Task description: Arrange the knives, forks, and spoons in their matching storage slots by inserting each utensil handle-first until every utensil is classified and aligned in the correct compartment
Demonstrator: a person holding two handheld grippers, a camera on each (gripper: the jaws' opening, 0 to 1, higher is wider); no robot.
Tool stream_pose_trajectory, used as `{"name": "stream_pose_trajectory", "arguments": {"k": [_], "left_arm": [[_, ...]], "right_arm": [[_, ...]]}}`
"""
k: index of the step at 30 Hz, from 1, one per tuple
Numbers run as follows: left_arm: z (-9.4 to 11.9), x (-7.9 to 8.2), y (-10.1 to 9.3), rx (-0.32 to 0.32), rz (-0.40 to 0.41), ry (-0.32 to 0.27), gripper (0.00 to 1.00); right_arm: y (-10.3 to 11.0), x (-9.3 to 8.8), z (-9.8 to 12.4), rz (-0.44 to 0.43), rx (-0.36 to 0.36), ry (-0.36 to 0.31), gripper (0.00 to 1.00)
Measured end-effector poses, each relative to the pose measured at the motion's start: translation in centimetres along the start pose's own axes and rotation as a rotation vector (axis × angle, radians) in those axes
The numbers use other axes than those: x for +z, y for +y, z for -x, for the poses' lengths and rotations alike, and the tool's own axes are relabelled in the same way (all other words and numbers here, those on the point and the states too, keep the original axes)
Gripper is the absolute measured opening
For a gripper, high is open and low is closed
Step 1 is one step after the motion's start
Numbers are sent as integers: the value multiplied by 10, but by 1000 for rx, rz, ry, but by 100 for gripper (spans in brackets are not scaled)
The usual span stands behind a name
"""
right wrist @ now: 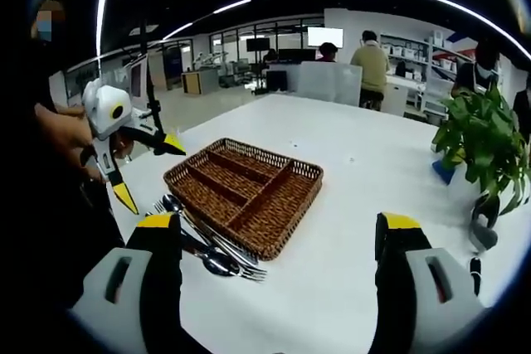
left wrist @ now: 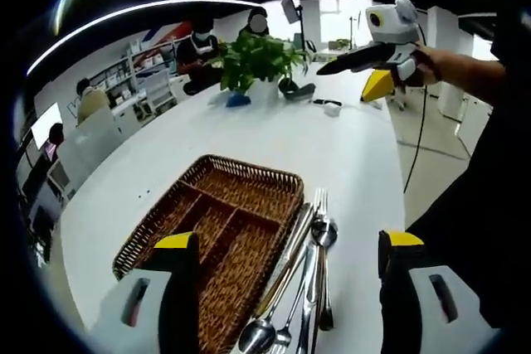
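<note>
White table has the wicker tray empty, cutlery pile beside it, left gripper and right gripper both gaping wide, probably about to start sorting.

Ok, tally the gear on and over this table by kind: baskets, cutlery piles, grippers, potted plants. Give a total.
Wicker basket: 1
Cutlery pile: 1 (pieces overlap too much to count singly)
Grippers: 2, the left gripper and the right gripper, both with jaws apart
Potted plant: 1
Total: 5
</note>
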State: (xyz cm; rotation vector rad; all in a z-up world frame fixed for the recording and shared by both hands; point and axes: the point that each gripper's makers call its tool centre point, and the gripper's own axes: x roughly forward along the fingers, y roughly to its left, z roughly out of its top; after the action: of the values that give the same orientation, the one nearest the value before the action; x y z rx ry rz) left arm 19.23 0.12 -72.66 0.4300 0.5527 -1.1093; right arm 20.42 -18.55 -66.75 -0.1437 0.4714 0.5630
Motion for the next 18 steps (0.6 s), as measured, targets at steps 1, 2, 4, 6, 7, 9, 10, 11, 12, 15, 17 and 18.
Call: {"name": "stream_pose_trajectory", "arguments": {"k": [1,2,4,6,7,9,10,11,12,15,17,18], "left_arm": [[-3,-1,-1,-3,-1,2,88],[-6,-2,-2,-7,-2,4,88],[-14,-5,-8,-27,-5,10,84],[-20,-8,-10,-34,-13,17,82],[-25,-10,-12,-41,-13,15,82],[-32,-14,-13,-39,-14,22,79],[-34,-16,-14,-42,-14,22,78],[-38,-19,-18,-62,-8,29,77],[-40,-22,-21,-77,-6,37,75],[-50,-29,-26,-90,-8,44,79],[-54,-33,-30,-104,-12,52,74],[-56,-35,-31,-106,-12,55,74]], "right_arm": [[0,0,0,1,0,0,100],[1,0,-1,-2,2,-3,100],[1,0,-1,-4,3,-6,100],[1,0,-1,-7,2,-9,100],[1,-1,-1,-9,1,-9,100],[1,-2,0,-15,1,-11,100],[0,-2,0,-17,0,-13,100],[0,-2,0,-18,-1,-13,100],[0,-2,0,-19,-2,-13,100],[-1,-4,1,-22,-5,-10,100],[-2,-4,2,-25,-6,-11,100],[-2,-5,2,-26,-8,-11,100]]}}
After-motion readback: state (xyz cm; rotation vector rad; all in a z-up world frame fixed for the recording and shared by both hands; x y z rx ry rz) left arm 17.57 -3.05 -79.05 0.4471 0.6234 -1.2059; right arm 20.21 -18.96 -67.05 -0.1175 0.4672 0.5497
